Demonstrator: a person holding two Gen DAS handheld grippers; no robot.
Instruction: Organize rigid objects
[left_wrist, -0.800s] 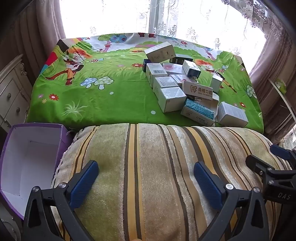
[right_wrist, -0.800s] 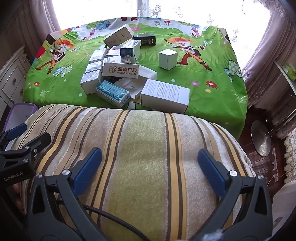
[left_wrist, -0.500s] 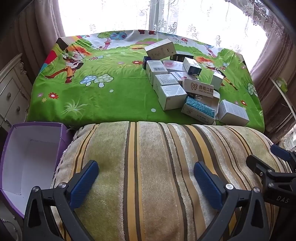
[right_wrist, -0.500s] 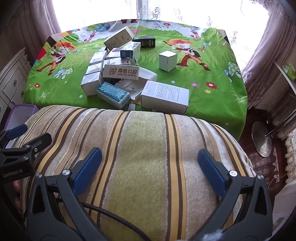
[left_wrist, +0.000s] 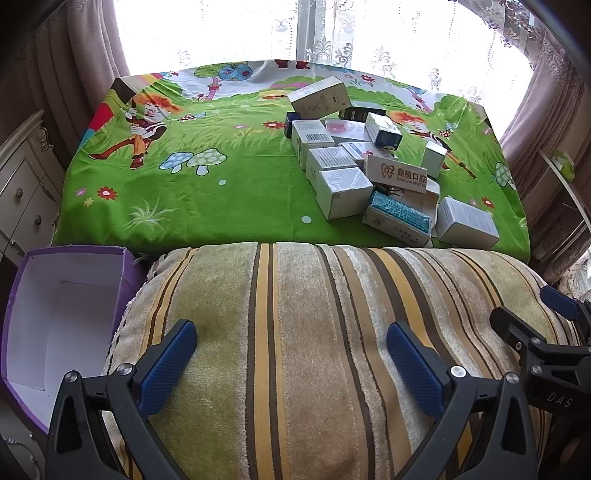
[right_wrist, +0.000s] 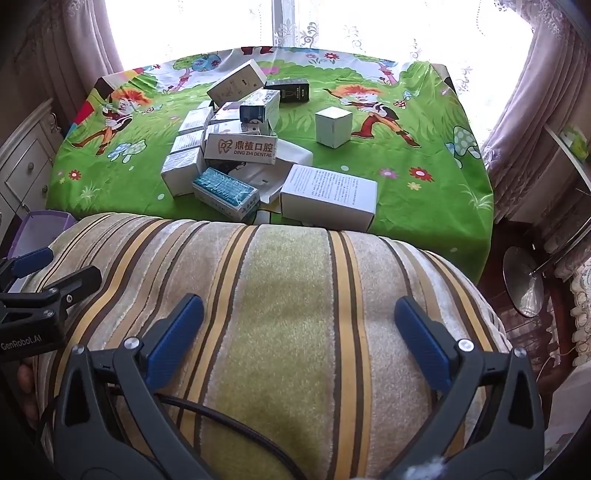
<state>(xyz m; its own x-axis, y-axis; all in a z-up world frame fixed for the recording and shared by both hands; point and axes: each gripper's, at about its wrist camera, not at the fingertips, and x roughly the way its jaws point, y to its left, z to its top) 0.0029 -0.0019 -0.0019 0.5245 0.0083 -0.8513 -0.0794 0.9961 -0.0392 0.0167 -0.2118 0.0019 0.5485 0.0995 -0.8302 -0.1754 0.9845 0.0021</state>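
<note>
Several small cardboard boxes lie in a loose heap (left_wrist: 369, 166) (right_wrist: 236, 147) on the green cartoon tablecloth (left_wrist: 184, 184) (right_wrist: 424, 192). A white cube box (right_wrist: 333, 126) stands apart to the right, and a flat white printed box (right_wrist: 328, 199) lies at the cloth's near edge. An open purple box (left_wrist: 55, 325) with a white inside sits low at the left. My left gripper (left_wrist: 291, 354) and right gripper (right_wrist: 299, 332) hover over a striped plush cushion (left_wrist: 314, 332) (right_wrist: 288, 295), well short of the boxes. Both stand open with nothing between their fingers.
A white drawer cabinet (left_wrist: 22, 184) stands left of the table. Curtains (left_wrist: 546, 110) hang at both sides of a bright window. A round metal base (right_wrist: 524, 280) sits on the floor at the right. The left half of the cloth bears no boxes.
Both views have shifted slightly, so the table sits a bit lower in each picture. Nothing on the table has moved, and both grippers stay open.
</note>
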